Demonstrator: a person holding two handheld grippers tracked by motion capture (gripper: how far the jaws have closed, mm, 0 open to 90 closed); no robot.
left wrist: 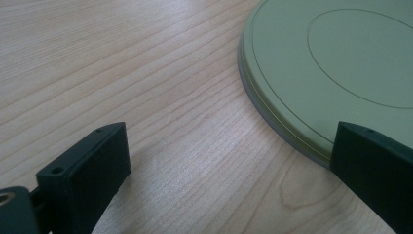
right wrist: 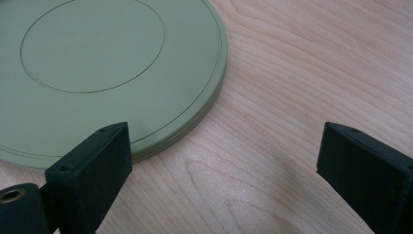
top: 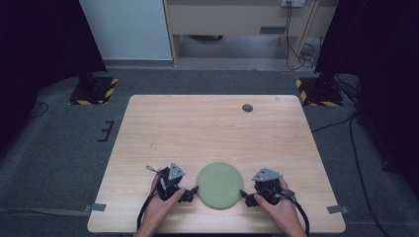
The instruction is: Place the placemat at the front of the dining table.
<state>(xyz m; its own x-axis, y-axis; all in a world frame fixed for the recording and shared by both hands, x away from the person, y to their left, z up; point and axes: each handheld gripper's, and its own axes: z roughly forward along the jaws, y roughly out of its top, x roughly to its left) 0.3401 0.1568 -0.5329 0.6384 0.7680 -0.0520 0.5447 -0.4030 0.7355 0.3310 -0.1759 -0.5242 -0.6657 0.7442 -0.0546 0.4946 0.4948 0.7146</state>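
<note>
Bare wooden table (top: 212, 128), flat green plate (top: 219, 184) between the left gripper (top: 193, 190) and right gripper (top: 243, 194), both gaping wide and empty—its thin low rim could easily slip their jaws.

Surroundings of the wooden table (top: 212, 128)

A small dark round disc (top: 247, 107) is seen on the table near its far edge. Two black-and-yellow striped bases (top: 94, 91) are placed on the grey carpet (top: 54, 148) beyond the table's far corners, and grey tape tabs (top: 98, 207) are fixed at its near corners.
</note>
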